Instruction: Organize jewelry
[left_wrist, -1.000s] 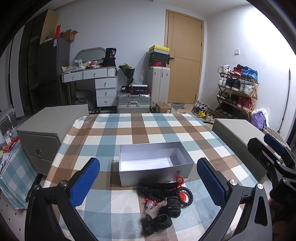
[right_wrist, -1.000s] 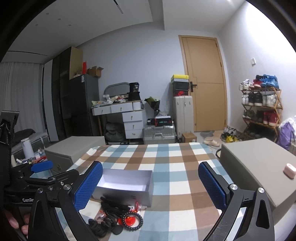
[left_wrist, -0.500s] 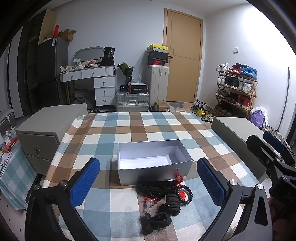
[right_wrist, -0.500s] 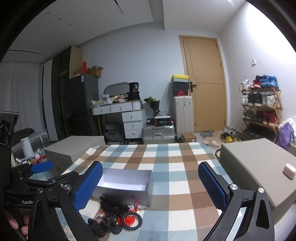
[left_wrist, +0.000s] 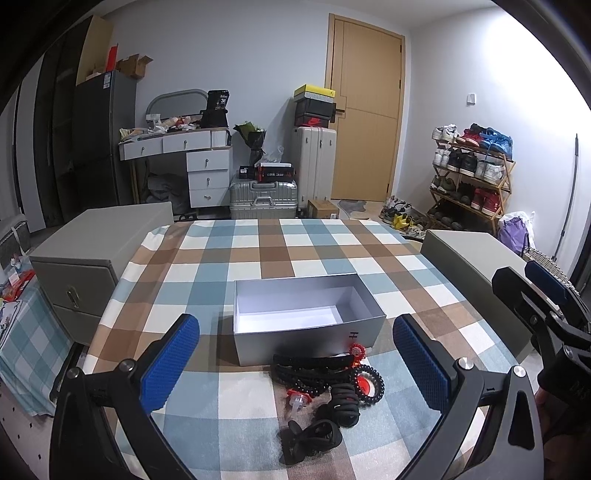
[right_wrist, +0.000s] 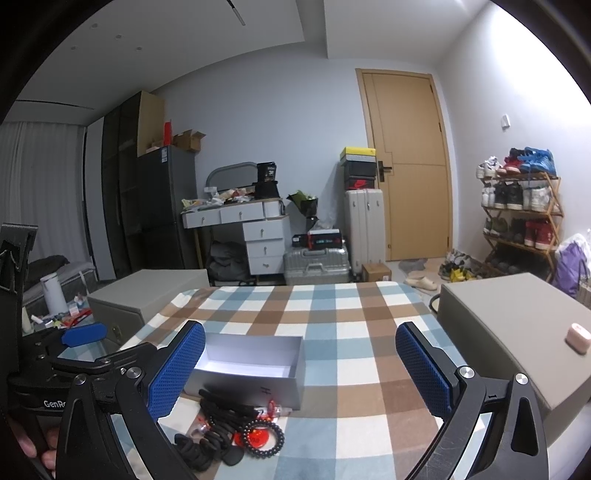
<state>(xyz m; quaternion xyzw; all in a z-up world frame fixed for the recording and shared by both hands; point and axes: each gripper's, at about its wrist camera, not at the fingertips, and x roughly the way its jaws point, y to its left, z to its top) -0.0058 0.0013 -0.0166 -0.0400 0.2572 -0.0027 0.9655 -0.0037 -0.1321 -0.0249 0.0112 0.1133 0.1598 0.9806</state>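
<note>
An open, empty silver box (left_wrist: 304, 317) stands on the checked tablecloth (left_wrist: 273, 251). In front of it lies a pile of jewelry (left_wrist: 327, 391): black bead bracelets, black hair ties and red pieces. My left gripper (left_wrist: 295, 360) is open and empty, held above the pile. My right gripper (right_wrist: 299, 373) is open and empty, to the right of the box (right_wrist: 251, 367) and pile (right_wrist: 236, 428). Each gripper shows in the other's view: the right one (left_wrist: 543, 295) and the left one (right_wrist: 83, 334).
Grey cabinets stand on both sides of the table, one on the left (left_wrist: 92, 251) and one on the right (left_wrist: 476, 258). A small pink case (right_wrist: 576, 338) lies on the right cabinet (right_wrist: 517, 332). Behind are a desk, suitcases, a door and a shoe rack.
The left gripper has shifted slightly; the box and pile sit a little lower and nearer in its view. The right gripper has hardly moved.
</note>
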